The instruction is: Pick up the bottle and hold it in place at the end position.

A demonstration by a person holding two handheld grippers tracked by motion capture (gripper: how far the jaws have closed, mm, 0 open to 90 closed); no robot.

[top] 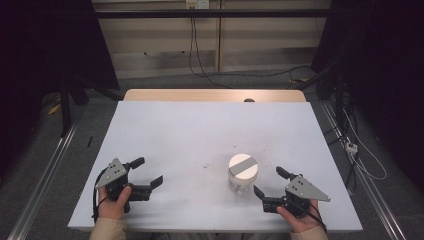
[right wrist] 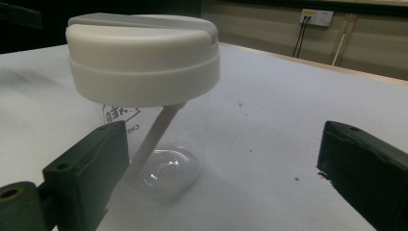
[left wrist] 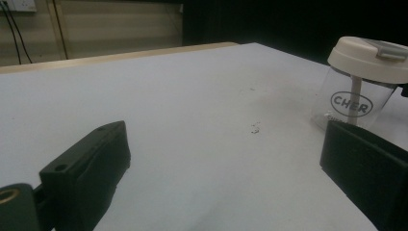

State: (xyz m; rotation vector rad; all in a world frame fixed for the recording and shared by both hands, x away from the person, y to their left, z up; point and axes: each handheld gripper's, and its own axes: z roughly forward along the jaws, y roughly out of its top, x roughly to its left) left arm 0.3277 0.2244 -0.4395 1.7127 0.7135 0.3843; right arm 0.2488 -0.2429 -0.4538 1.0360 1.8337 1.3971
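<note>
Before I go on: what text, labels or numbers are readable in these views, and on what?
"CHER" inside an oval, printed on the clear wall of the cup, in the left gripper view.
Right gripper view: the same print on the cup sits partly hidden under the lid; too cut off to read.
Nothing else legible.

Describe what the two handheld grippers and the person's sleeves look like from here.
Both are black two-jaw tools with blocky flat jaws. The left gripper and right gripper each carry a grey three-cornered plate with small holes on top, and a thin black cable trails from each. The sleeves are beige.
</note>
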